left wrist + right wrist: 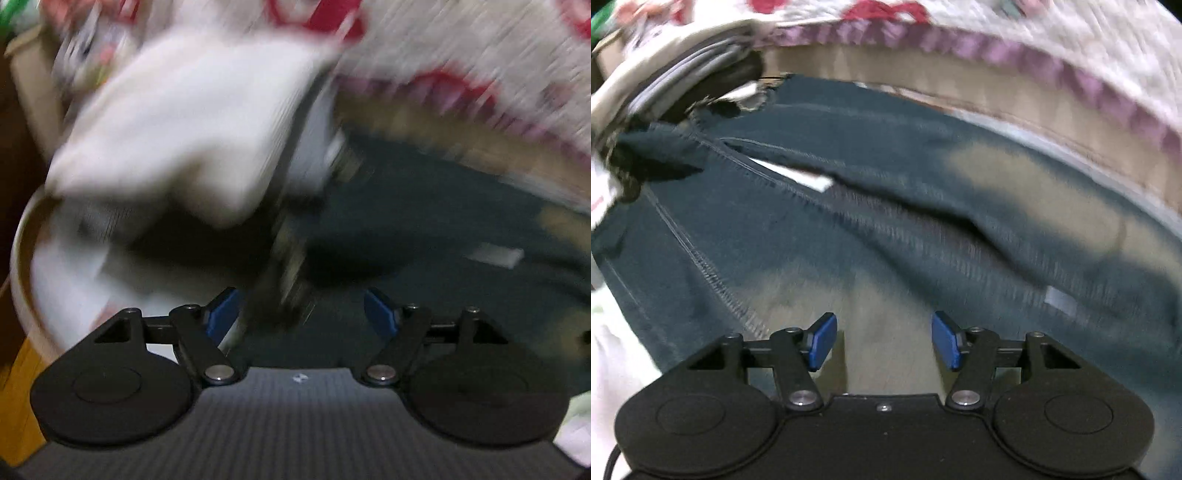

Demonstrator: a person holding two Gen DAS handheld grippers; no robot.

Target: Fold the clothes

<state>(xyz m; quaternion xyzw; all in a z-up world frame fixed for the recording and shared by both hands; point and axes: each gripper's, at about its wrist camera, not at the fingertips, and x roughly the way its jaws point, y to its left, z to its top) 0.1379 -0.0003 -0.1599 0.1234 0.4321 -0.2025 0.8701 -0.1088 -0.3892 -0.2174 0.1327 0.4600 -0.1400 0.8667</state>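
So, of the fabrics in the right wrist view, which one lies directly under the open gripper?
The dark teal garment with stitched seams, directly below the right gripper. The floral quilt is pale with red and purple print, farther away.

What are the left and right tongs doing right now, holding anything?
Left tongs: open, empty, above the dark garment.
Right tongs: open, empty, over the dark garment.

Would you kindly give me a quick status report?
Both grippers, left and right, open, empty. Dark garment spread below, unfolded. White cloth ahead of left, blurred.
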